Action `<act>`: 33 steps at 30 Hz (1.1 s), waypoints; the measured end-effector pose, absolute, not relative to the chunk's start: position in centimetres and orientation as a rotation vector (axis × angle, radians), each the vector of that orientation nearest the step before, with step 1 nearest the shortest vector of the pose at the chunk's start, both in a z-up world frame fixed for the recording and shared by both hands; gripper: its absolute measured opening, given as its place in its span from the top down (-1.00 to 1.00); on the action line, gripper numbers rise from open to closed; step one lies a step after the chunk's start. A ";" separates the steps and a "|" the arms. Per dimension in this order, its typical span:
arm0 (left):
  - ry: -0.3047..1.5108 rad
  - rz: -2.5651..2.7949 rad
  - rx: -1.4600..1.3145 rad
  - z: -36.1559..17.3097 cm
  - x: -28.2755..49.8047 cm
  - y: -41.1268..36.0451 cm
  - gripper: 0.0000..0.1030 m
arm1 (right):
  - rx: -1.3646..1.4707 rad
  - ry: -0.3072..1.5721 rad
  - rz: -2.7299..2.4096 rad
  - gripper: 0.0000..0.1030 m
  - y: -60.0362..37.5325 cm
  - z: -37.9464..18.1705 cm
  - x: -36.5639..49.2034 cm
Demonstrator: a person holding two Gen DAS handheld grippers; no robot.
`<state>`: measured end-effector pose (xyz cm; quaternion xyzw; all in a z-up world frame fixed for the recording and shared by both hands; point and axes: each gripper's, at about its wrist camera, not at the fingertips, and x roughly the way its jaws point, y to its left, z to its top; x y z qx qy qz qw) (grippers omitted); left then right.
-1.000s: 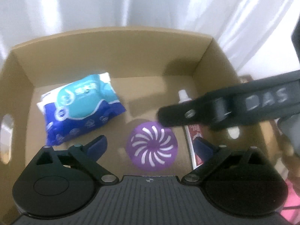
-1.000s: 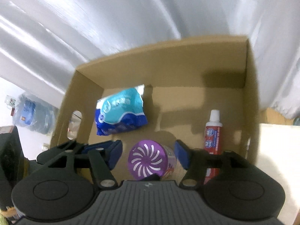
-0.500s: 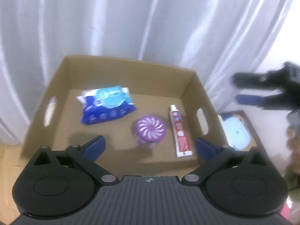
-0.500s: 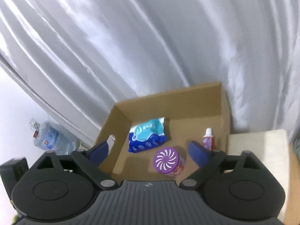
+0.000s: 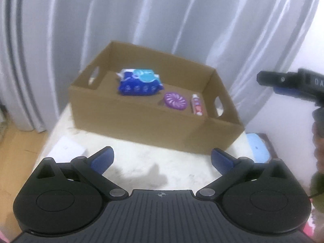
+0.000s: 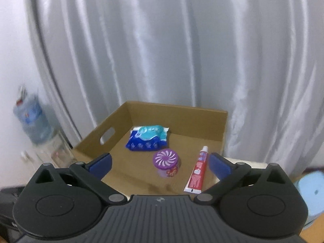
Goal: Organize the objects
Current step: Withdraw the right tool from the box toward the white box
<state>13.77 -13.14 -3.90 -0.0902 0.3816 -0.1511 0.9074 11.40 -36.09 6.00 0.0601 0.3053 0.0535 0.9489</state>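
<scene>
Your left gripper (image 5: 161, 159) is spread wide with nothing between its blue pads (image 5: 102, 158), and it hangs over the near part of the white table (image 5: 141, 162), short of the box (image 5: 141, 117). Your right gripper (image 6: 160, 163) is just as wide apart and holds nothing; in the left wrist view it shows at the right edge, up in the air and well apart from the box. The box sits toward the table's far edge, close to the white curtain (image 5: 162, 20), with a handle cutout in each end wall. Inside it, the wipes pack (image 5: 139, 82) lies near the far wall, left of centre. The purple jar (image 5: 175, 100) stands upright just in front and to the right of the pack, apart from it. The toothpaste (image 5: 196, 107) lies flat by the right end wall, cap toward the far wall, just beside the jar; whether the two touch you cannot tell. From your right wrist view the same three show in the same order: wipes (image 6: 148, 138), jar (image 6: 167, 163), toothpaste (image 6: 198, 171), which passes close to the right pad (image 6: 219, 165) in the picture. A white sheet (image 5: 66, 151) lies at the table's near left corner. A pale blue stool (image 5: 258, 147) stands off the table's right side, and a water bottle (image 6: 31, 119) stands at the far left of the room.
</scene>
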 end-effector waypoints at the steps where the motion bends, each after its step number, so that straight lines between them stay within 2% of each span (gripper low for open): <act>1: 0.778 -0.298 -0.184 -3.8 13.2 -12.8 -0.99 | 0.093 0.618 0.112 -1.00 -35.2 6.0 10.9; 9: 0.679 -0.179 -0.244 -3.8 9.3 -8.9 -0.99 | -0.053 0.621 0.210 -1.00 -28.0 5.5 7.3; 15: 0.678 -0.122 -0.250 -5.1 6.3 -6.6 -0.99 | -0.025 0.637 0.290 -1.00 -24.2 4.5 5.6; 21: 0.687 -0.022 -0.256 -6.5 3.8 -4.4 -0.99 | -0.114 0.652 0.299 -1.00 -20.5 2.6 4.1; 33: 0.708 0.060 -0.306 -8.2 2.5 -0.5 -0.99 | -0.184 0.611 0.320 -1.00 -16.6 1.8 3.5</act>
